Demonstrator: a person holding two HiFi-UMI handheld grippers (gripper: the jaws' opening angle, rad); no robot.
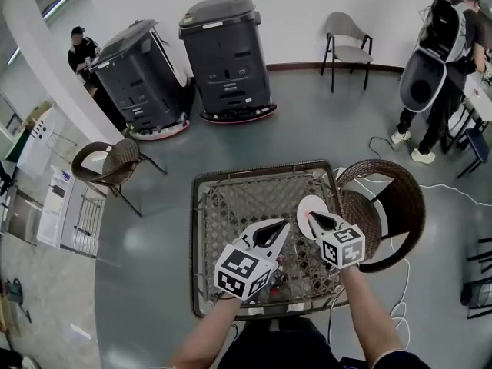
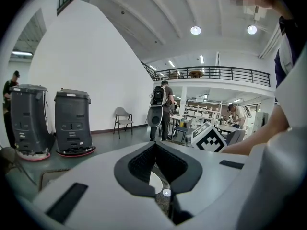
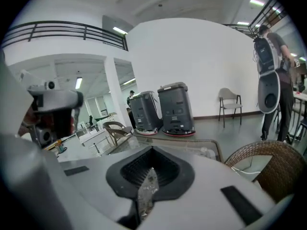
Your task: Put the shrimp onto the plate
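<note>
Releasing the shrimp [image 1: 310, 216] from the clenched right gripper [image 1: 314, 219] too high could bounce it off the plate [image 1: 304, 204] onto the table [image 1: 231, 206].

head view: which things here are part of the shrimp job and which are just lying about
Job: plate; small red thing, maybe the shrimp, at the right gripper tip; left gripper.
Lying about: small bits on the table; wicker chair; grey machines.
</note>
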